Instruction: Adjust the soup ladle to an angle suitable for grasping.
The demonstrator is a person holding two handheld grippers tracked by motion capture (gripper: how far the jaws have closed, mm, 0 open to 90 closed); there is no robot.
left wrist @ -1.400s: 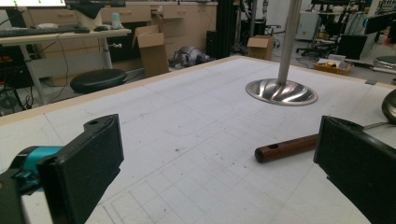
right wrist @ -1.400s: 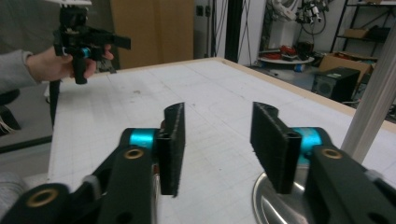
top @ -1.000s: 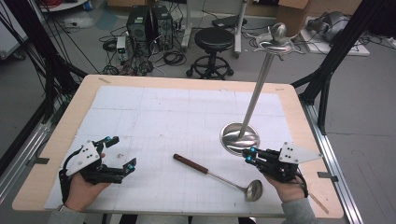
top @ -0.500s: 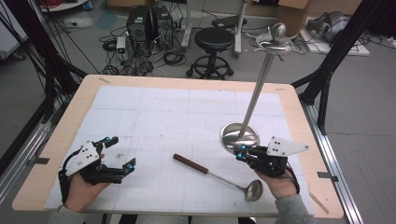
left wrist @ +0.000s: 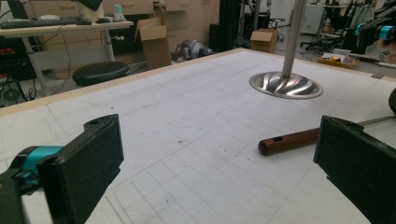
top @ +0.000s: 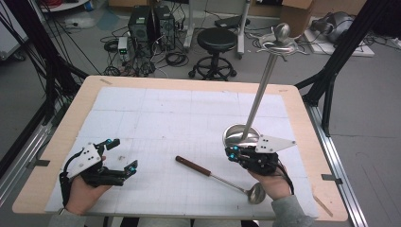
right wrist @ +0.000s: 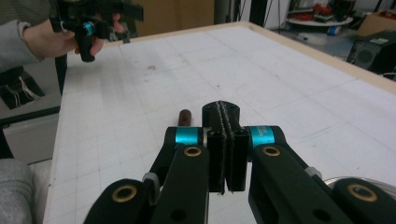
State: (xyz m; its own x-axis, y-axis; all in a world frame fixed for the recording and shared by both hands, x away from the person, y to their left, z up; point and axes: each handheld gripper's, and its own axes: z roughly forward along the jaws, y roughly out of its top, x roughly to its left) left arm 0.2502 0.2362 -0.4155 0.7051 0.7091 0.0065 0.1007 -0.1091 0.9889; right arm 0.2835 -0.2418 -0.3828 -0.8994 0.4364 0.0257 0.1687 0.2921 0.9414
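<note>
The ladle (top: 222, 177) lies on the table (top: 56, 142) between my hands, stiff, bowl-heavy and slick along its steel stem, so with my right claw (top: 231, 154) pinched empty and left claw (top: 121, 156) gaping, I'd grab the wooden handle (left wrist: 289, 140).

The left hand (top: 80, 191) comes in from the near edge at the left, wrapped around the left gripper (top: 122, 157); its jaws stand wide apart with nothing between them, reaching toward the right across the table top; the right hand (top: 272, 182) enters at the near right, gripping the right gripper (top: 232, 153), which points leftward; its two jaws are pressed flat together, pad against pad, with nothing held.
</note>
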